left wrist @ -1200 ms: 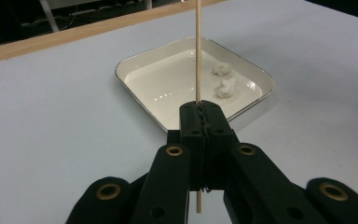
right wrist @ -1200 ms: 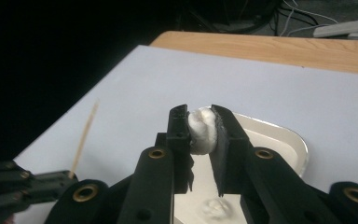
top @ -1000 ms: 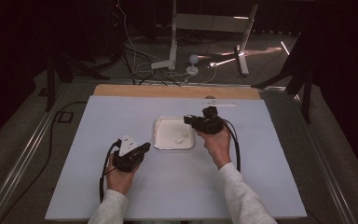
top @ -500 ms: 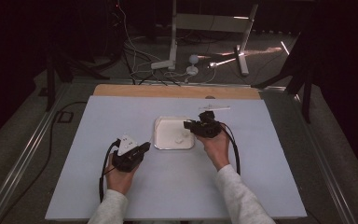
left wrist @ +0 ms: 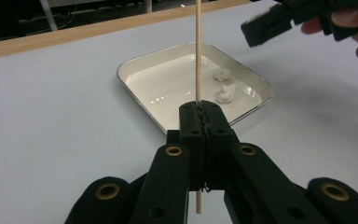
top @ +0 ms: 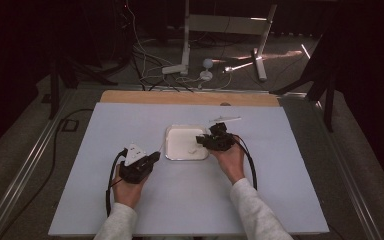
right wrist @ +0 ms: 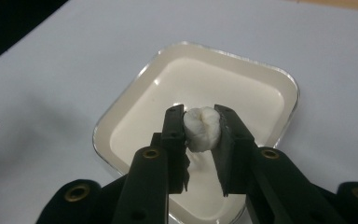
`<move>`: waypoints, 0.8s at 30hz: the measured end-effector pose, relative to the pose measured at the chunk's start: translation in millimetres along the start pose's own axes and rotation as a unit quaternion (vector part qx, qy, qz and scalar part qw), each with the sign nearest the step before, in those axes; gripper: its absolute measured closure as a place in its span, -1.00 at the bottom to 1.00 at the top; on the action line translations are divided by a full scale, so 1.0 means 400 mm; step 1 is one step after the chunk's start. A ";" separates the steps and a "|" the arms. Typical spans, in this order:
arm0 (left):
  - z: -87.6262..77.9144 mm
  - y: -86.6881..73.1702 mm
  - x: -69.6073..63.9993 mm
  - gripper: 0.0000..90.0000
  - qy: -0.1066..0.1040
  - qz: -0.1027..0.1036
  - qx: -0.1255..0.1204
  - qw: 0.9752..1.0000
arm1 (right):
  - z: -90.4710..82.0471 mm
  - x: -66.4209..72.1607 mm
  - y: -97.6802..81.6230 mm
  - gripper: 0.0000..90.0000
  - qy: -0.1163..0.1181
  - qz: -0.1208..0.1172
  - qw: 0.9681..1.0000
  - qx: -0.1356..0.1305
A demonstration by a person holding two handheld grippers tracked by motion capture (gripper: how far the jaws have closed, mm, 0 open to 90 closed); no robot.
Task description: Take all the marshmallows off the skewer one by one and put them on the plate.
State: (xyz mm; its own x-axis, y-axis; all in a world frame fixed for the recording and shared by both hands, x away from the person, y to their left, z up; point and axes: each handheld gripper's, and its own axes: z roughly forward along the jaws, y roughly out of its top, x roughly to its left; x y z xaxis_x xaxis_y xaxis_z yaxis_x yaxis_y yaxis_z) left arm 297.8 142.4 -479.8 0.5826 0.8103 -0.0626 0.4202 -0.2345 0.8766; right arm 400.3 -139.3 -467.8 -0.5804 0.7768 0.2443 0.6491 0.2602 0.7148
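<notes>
Tabletop [top: 180, 200]: It is big and white. I work on it from far away. My two hands come in from the near side.

Tray [top: 177, 150]: It is a shallow white dish with a shiny rim. It sits near the middle of the tabletop, between my two hands.

Left tongs [left wrist: 199, 114]: They are squeezed tight on a thin wooden stick. They sit near the tray, on its left side in the high view.

Right tongs [right wrist: 203, 123]: They are pinching a soft white lump between the two black tips. They hang just above the tray's right part.

Stick [left wrist: 197, 51]: It is long and thin, like a skewer. It stands up out of the left tongs, and a short end pokes out below them. In the left gripper view it crosses in front of the tray.

Held lump [right wrist: 203, 128]: It looks soft and squishy, maybe like a marshmallow. It is off the tray floor.

Other lumps [left wrist: 223, 86]: Two more small white lumps lie in the tray, close together.

What could go wrong: I think the held lump may slip or squash, because it is soft and only its sides are pinched. If I push it onto the stick off-center, the stick may tilt in the left tongs or miss the lump.
</notes>
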 end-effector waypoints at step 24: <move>-0.010 0.019 0.003 0.99 -0.003 -0.017 -0.015 1.000 | -0.046 0.022 -0.013 -0.77 0.021 -0.005 0.999 -0.043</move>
State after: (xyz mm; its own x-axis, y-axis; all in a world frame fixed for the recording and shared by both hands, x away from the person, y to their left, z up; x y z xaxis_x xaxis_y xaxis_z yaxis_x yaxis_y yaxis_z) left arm 298.8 143.6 -471.3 0.5728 0.8140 -0.0961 0.4189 -0.1899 0.8879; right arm 382.9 -144.3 -457.3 -0.6082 0.7493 0.2620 0.5992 0.2169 0.7706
